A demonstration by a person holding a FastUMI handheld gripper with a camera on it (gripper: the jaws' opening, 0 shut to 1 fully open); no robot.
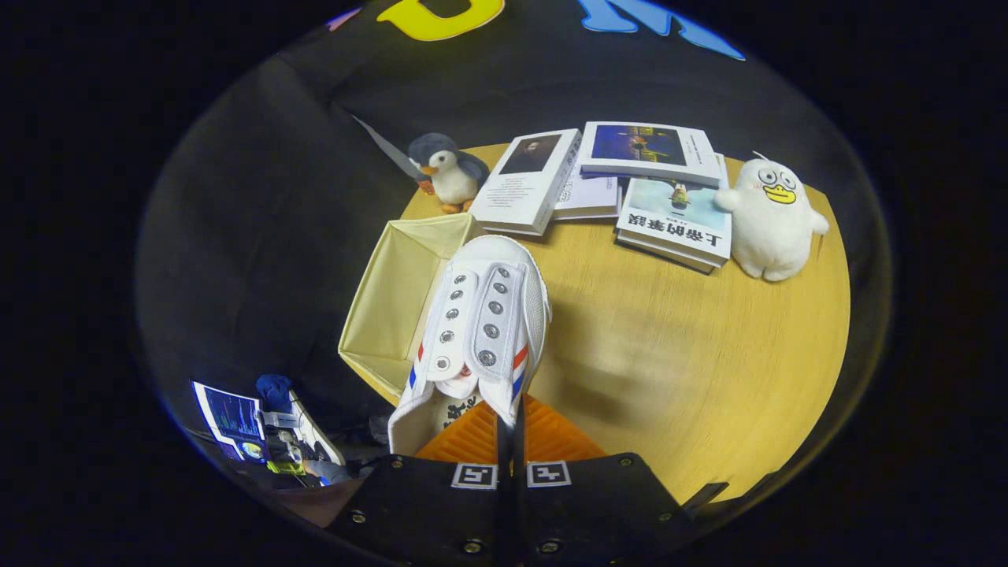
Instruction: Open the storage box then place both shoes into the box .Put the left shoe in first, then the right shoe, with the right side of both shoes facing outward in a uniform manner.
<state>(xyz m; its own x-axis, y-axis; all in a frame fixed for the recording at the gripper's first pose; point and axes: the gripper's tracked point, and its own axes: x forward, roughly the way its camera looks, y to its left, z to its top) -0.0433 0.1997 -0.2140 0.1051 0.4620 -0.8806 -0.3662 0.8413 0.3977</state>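
Claw (510,429) is clenched on the rear part of a white canvas shoe (480,331); both fingers press together on the collar by the tongue, so the shoe hangs in front with its toe pointing away. It is held above the near edge of the open storage box (394,307), a pale yellow fabric box which stands at the corner of the round wooden surface (693,370). This grip at the heel end probably lets the toe go down first into the box. The box looks empty from here, so I judge this shoe is the first one, the left, though I cannot tell this surely.

Beyond the box lie several books (606,189), with a penguin toy (449,173) on one side and a white duck toy (776,220) on the other. One book cover has large Chinese characters, seen upside down. The shoe has red and blue stripes on its sides, and some dark print inside which is too small to read.
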